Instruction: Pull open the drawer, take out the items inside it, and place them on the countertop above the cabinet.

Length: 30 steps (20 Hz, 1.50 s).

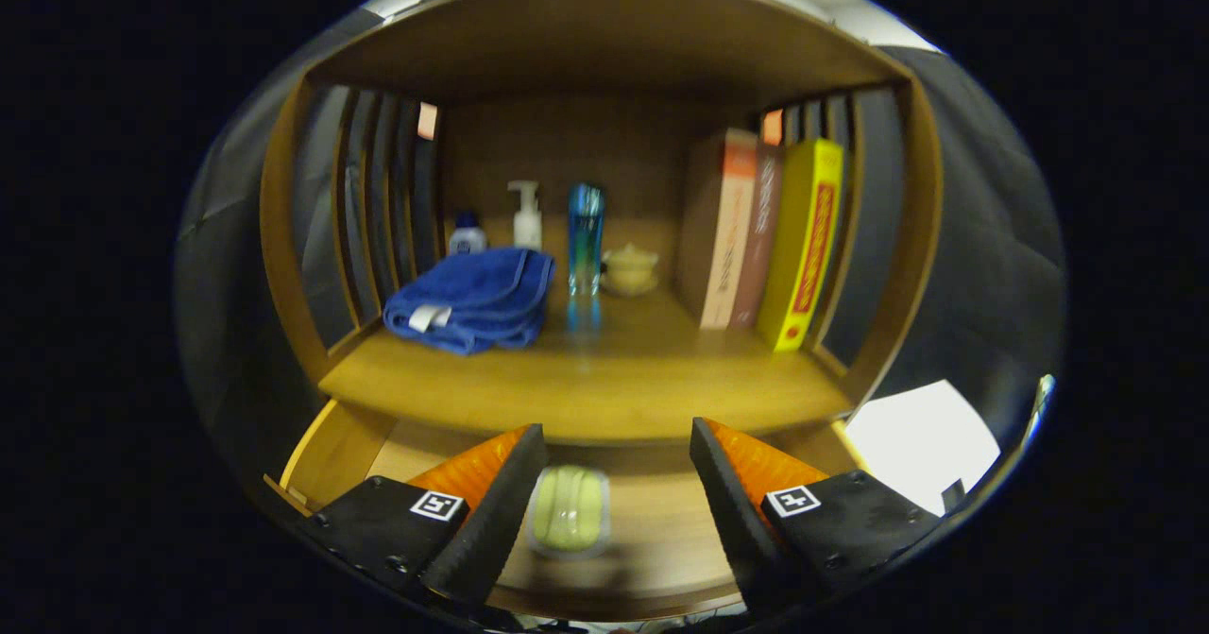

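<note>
Drawer (652, 530) open, jaws wide and empty over the soap (568, 509) — drop straight down, centre it, close gently, then lift to the counter (604, 388).

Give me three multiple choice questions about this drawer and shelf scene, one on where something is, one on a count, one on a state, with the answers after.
1. Where does the pale green item lie?
A. in the open drawer, between the gripper jaws, nearer the left one
B. on the folded blue towel
C. beside the books

2. How many books stand on the countertop?
A. one
B. three
C. five

3. How do the jaws stand?
A. shut on the green item
B. shut on nothing
C. open, touching nothing

Answers: 1 A, it rests on the drawer floor below the countertop edge. 2 B, three upright spines at the right. 3 C, a wide gap separates them over the item.
</note>
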{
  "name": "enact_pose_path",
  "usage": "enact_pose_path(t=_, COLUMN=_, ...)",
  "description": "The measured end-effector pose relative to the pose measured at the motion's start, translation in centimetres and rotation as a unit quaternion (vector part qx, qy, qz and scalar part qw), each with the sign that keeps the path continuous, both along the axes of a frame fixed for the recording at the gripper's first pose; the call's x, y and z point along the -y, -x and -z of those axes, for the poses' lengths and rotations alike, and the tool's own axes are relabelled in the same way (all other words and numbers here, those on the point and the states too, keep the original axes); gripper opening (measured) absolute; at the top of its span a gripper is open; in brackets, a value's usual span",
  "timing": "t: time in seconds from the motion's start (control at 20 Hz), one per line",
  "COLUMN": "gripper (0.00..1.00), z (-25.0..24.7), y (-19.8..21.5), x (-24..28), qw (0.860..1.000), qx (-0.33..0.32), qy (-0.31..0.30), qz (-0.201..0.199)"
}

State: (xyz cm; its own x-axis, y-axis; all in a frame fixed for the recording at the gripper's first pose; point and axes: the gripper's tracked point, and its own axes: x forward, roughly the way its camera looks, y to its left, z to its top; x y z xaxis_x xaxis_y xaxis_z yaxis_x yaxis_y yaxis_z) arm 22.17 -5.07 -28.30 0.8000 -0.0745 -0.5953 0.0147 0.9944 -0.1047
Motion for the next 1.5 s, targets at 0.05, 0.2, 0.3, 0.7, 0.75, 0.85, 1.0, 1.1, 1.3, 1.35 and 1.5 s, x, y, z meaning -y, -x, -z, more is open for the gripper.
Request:
enact_pose_path(t=0.05, gripper=0.99, z=1.5, y=0.3, x=0.1, qw=1.000, qx=-0.021, qy=0.001, qz=0.000)
enact_pose_path(t=0.2, gripper=0.98, z=5.6, y=1.0, x=0.1, qw=0.998, qx=-0.070, qy=0.010, qz=-0.002)
enact_pose_path(t=0.3, gripper=0.99, z=7.4, y=1.4, x=-0.3, qw=0.996, qx=-0.094, qy=0.009, qz=-0.002)
enact_pose_path(t=0.7, gripper=0.90, z=11.4, y=1.8, x=-2.0, qw=0.987, qx=-0.161, qy=0.004, qz=-0.018)
enact_pose_path(t=0.75, gripper=0.87, z=11.7, y=1.8, x=-2.0, qw=0.986, qx=-0.166, qy=0.003, qz=-0.017)
enact_pose_path(t=0.85, gripper=0.81, z=12.6, y=2.4, x=-2.1, qw=0.983, qx=-0.185, qy=-0.004, qz=-0.014)
enact_pose_path(t=1.0, gripper=0.65, z=14.0, y=2.7, x=-2.8, qw=0.979, qx=-0.201, qy=-0.029, qz=-0.004)
enact_pose_path(t=1.1, gripper=0.55, z=13.7, y=2.3, x=-2.6, qw=0.982, qx=-0.190, qy=-0.019, qz=-0.002)
enact_pose_path(t=1.3, gripper=0.26, z=13.2, y=2.2, x=-2.8, qw=0.984, qx=-0.176, qy=-0.020, qz=0.004)
enact_pose_path(t=1.35, gripper=0.22, z=13.2, y=2.2, x=-3.0, qw=0.985, qx=-0.170, qy=-0.025, qz=0.001)
enact_pose_path(t=1.5, gripper=0.18, z=12.2, y=2.3, x=-3.4, qw=0.989, qx=-0.147, qy=-0.032, qz=-0.009)
